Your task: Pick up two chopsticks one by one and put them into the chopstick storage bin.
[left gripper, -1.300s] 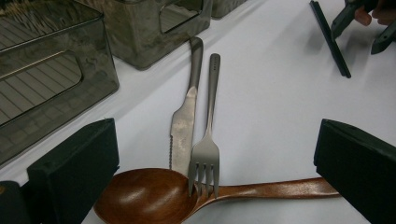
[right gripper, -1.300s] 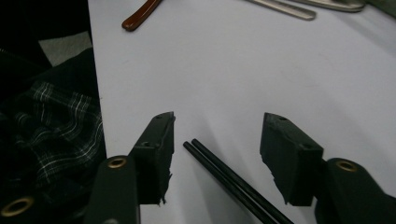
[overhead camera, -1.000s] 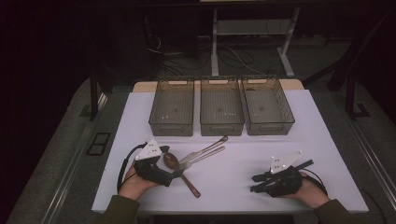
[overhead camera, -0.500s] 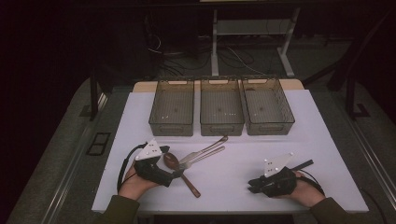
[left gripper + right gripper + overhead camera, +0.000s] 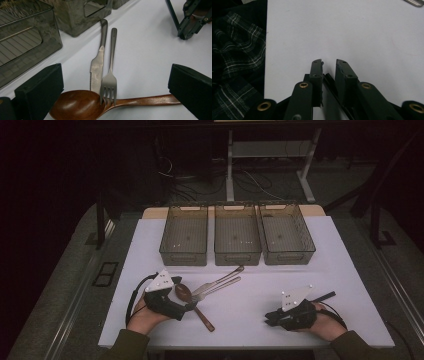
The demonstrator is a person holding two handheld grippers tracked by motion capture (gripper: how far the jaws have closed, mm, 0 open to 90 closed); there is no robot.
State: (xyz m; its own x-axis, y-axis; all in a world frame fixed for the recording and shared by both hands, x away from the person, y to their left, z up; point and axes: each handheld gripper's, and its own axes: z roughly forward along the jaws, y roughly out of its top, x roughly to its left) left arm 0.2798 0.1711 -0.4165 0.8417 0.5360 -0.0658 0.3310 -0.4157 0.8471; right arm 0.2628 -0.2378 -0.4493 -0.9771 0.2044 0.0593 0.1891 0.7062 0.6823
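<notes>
No lettering, label, brand, number or sign can be read anywhere here. The fork (image 5: 111, 67) carries a tiny stamped mark near the far end of its handle, seen in the left gripper view, but it is too small and blurred to make out.

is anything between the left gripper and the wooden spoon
No. The left gripper is open with the spoon between its jaws. But the fork tines rest on the spoon's neck, and the knife tip touches its bowl.
</notes>
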